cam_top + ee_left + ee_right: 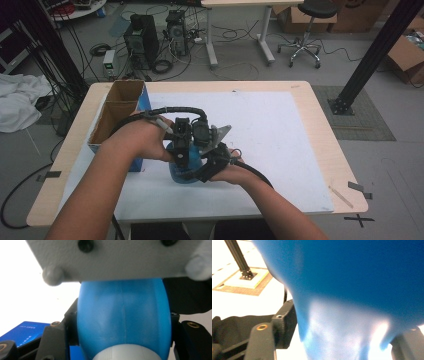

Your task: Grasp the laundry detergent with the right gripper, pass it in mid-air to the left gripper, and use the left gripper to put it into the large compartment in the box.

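Note:
A blue rounded bottle [181, 172] stands at the front middle of the white mat [280, 140]. My left gripper [181, 156] comes down on it from the left hand and is shut on its wide body. In the left gripper view both black pads press the blue sides of the bottle [123, 312], with a whitish part at the bottom edge. My right gripper [196, 172] reaches in from the right, low on the bottle. In the right gripper view the narrow part of the bottle [342, 335] sits between the open jaws of my right gripper [344, 332], with a thin gap by the left pad.
An open cardboard box [117, 112] with a blue side stands at the table's left, close behind my left hand. A blue box [27, 330] lies beside the bottle. A black post [370, 55] rises off the table's far right corner.

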Tool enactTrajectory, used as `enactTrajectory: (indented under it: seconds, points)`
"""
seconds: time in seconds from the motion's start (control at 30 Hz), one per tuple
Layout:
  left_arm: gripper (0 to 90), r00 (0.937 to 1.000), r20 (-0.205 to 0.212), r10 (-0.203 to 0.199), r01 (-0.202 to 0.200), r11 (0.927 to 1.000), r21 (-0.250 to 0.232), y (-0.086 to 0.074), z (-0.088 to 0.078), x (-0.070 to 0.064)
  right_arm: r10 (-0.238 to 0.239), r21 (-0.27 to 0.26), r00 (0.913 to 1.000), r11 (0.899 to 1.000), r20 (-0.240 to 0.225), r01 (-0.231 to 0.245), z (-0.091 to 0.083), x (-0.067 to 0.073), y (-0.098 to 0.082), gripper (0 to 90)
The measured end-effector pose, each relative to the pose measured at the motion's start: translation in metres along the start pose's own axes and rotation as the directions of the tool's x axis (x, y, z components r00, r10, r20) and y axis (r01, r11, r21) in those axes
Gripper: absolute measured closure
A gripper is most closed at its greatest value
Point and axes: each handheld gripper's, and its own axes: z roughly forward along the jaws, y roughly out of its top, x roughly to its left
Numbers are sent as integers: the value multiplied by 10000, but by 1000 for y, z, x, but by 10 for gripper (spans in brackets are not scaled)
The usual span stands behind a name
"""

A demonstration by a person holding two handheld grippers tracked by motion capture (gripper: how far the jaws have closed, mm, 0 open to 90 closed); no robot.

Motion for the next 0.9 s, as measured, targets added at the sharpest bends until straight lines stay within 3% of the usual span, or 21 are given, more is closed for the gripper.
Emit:
enactTrajectory:
  seconds: [0.1, 0.27, 0.6, 0.63, 0.67, 0.7, 0.8, 0.9]
  points:
    - [391, 10000, 6, -56, 56, 10000, 55, -1, -2, 2, 62, -72, 10000, 10000, 50, -61, -3, -2, -1, 286]
    - [391, 9999, 86, -99, 98, 9999, 122, -3, -4, 4, 327, 256, 9995, 9991, 40, -328, -11, -1, -1, 226]
    - [390, 9994, 145, -302, 299, 9993, 217, -6, -6, 10, -87, 894, 9991, 9960, 409, 50, -38, -4, 12, 137]
    - [390, 9991, -58, -427, 428, 9989, 180, -6, -7, 10, -152, 1020, 9988, 9947, 467, 103, -40, -5, 14, 128]
    - [390, 9993, 159, -326, 322, 9993, 210, -5, -7, 11, -175, 1153, 9986, 9933, 500, 117, -42, -5, 15, 113]
    - [390, 9989, -20, -472, 472, 9987, 203, -6, -9, 10, -201, 1294, 9984, 9915, 529, 131, -44, -5, 17, 91]
    - [389, 9988, 223, -439, 434, 9989, 192, -7, -10, 13, -174, 1713, 9982, 9852, 582, 72, -48, -6, 20, 41]
    - [389, 9961, 216, -860, 856, 9961, 211, -10, -12, 14, -118, 2149, 9979, 9766, 641, -22, -53, -5, 24, 10]
